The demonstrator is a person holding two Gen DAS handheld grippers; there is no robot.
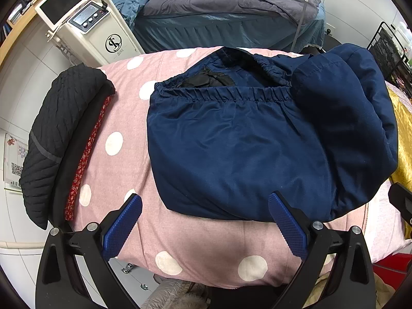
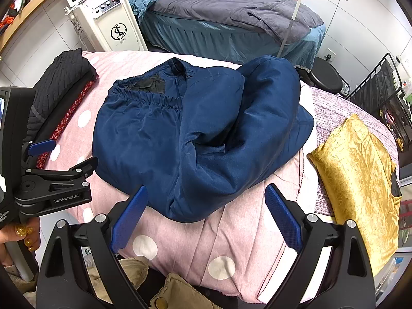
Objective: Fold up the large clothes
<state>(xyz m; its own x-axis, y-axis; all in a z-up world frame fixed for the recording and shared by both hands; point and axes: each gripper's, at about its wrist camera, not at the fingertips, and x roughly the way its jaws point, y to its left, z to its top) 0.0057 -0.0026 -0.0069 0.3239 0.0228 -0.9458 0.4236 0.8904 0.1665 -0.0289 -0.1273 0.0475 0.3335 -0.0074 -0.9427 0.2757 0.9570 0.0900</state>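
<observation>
Pink bedding with white polka dots [image 1: 195, 247] fills the lower half of both views; behind it, at upper centre, we see a bed with grey and blue covers [image 1: 231, 5].

Writing: we read "GenRobot.AI" on the body of the left gripper [image 2: 61, 162] at the left edge of the right wrist view. A white machine [image 1: 103, 33] at the upper left of the left wrist view carries a round monogram logo; the small text under it is too small for us to read. A printed sheet [image 1: 15, 159] at the far left edge of that view is also illegible.

The navy blue garment [image 1: 244, 149] lies bunched at frame centre on the pink bedding, elastic hem toward the top, black lining showing in the opening.

In the left wrist view, the left gripper [image 1: 204, 229] sits at lower centre with its blue pads spread wide and nothing between them; the garment's near edge lies just above the gap, and the right pad tip overlaps that edge in the picture. Contact we cannot confirm.

In the right wrist view, the right gripper [image 2: 206, 219] is likewise spread wide and empty, the garment's lower fold just above the pads.

A black quilted garment [image 1: 59, 134] lies at left, and a gold fabric piece [image 2: 358, 180] at right.
</observation>
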